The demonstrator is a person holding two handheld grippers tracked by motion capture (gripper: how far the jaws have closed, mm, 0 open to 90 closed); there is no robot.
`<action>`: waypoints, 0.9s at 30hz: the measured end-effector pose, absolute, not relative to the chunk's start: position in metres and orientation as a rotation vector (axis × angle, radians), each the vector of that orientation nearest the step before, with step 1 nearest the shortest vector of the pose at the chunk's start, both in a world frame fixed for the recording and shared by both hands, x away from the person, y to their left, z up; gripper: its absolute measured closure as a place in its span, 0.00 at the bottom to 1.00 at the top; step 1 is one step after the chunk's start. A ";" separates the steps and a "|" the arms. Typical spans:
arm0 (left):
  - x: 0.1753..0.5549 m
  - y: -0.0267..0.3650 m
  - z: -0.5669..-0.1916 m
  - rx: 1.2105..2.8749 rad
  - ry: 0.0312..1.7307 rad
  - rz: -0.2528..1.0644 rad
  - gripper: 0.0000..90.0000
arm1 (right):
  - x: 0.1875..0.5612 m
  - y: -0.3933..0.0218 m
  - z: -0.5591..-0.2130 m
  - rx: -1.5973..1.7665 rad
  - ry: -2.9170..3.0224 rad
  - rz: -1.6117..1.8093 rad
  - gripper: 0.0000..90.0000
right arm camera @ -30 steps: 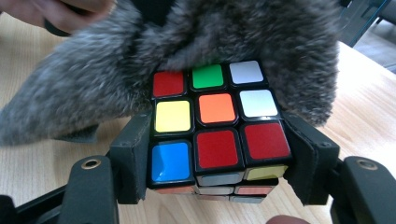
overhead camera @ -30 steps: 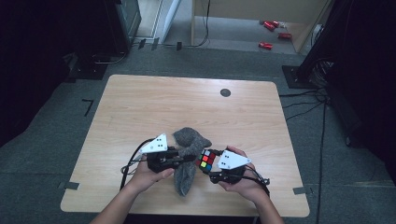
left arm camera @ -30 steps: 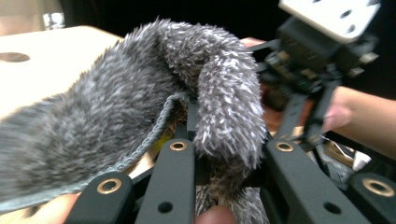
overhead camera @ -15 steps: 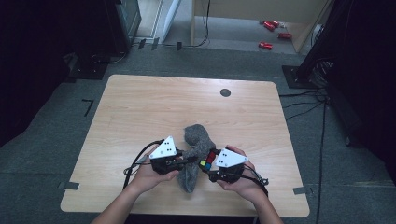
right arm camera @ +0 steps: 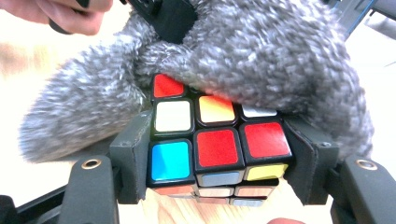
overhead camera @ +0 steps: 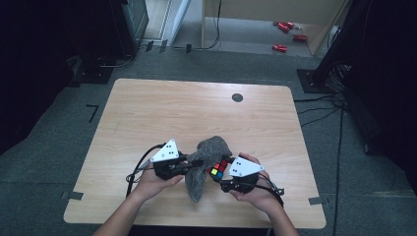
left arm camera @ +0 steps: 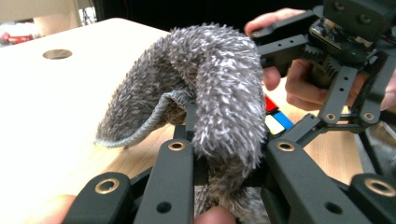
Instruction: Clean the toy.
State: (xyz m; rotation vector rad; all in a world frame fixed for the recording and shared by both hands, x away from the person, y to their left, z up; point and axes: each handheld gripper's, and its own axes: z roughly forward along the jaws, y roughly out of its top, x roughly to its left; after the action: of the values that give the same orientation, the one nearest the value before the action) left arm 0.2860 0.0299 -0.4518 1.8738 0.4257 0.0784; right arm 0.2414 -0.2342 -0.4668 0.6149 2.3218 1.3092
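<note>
Multicoloured plastic puzzle cube (right arm camera: 210,154) with black edges, clamped between the two black jaws of the right gripper (right arm camera: 212,161), pads pressed flat against its left and right sides; red, white, orange, blue and yellow stickers facing the right gripper view. Lying over its top and far side, touching it, a fluffy grey microfibre cloth (left arm camera: 210,84), pinched in a thick bunch by the clenched left gripper (left arm camera: 224,154), one hemmed corner drooping toward the wood. In the high view, cube (overhead camera: 220,169) and cloth (overhead camera: 204,164) low in the near middle of the table, between left gripper (overhead camera: 189,164) and right gripper (overhead camera: 219,173), each topped by a grey three-cornered plate and held in a bare hand, left hand (overhead camera: 155,183) and right hand (overhead camera: 255,191). Underneath, a light wooden rectangular table (overhead camera: 162,113) with a small round dark hole (overhead camera: 237,97) near its far edge. Around it, grey carpet (overhead camera: 344,167); well beyond the far edge, small red objects (overhead camera: 285,34) on the floor.
</note>
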 end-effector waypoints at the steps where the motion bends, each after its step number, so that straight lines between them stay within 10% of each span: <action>1: 0.284 0.029 -0.450 1.860 0.409 0.059 0.89 | 0.242 -0.233 -0.466 0.614 2.319 1.311 0.38; 7: 0.269 0.014 -0.442 1.869 0.258 0.039 0.88 | 0.241 -0.228 -0.466 0.596 2.324 1.321 0.38; 19: 0.305 0.054 -0.467 1.742 0.540 -0.029 0.89 | 0.242 -0.247 -0.452 0.644 2.240 1.410 0.38; 27: 0.296 0.034 -0.483 1.950 0.478 0.120 0.89 | 0.241 -0.257 -0.441 0.665 2.171 1.477 0.38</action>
State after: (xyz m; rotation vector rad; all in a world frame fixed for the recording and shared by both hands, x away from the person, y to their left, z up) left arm 0.2956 0.0342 -0.4827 1.9501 0.4784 0.1203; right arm 0.2411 -0.2573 -0.4414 0.6645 2.1708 1.4773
